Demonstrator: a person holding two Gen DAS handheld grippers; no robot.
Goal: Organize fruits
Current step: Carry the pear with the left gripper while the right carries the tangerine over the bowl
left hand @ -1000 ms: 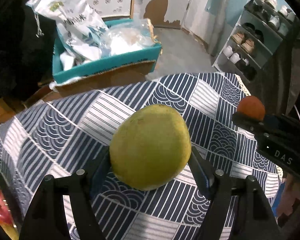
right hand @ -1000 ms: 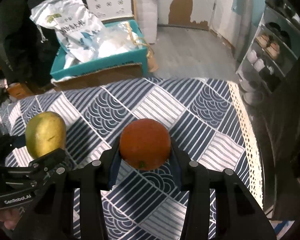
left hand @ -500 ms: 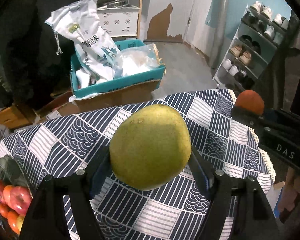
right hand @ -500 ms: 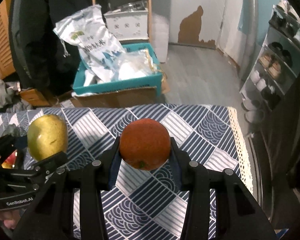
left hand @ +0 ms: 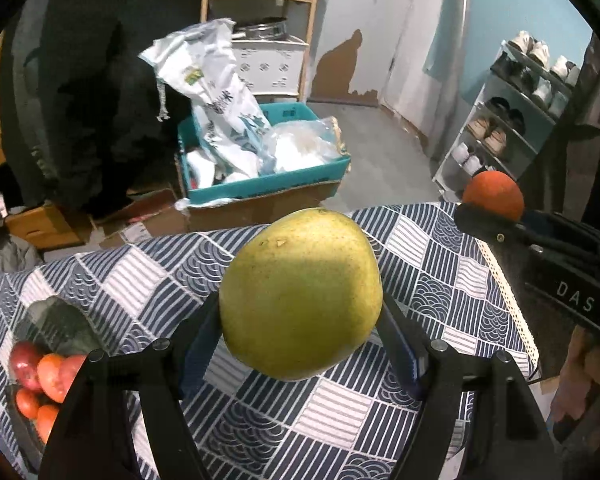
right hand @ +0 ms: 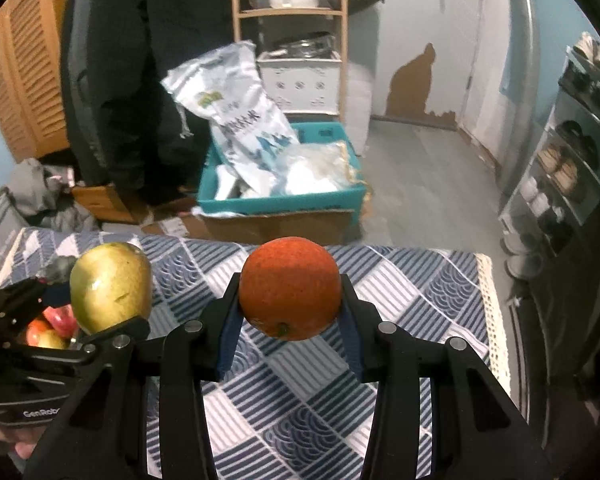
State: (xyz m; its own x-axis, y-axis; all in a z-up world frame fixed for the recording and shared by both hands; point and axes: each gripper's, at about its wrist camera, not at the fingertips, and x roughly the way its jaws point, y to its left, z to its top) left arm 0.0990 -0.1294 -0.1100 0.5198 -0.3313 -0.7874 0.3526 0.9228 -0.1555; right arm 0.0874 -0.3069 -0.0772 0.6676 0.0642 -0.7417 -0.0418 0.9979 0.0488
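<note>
Left gripper (left hand: 300, 320) jaws pinch the yellow-green mango (left hand: 300, 294); right gripper (right hand: 290, 304) jaws pinch the round orange (right hand: 290, 288). Both fruits hang above the patterned counter (left hand: 340, 408), undelivered; the fruit-filled tray (left hand: 24, 432) likely awaits them.

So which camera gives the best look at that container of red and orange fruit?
The left wrist view: the fruit container shows several red and orange fruits beside the left tool. The right wrist view catches only a glimpse, mostly hidden behind the green mango.
</note>
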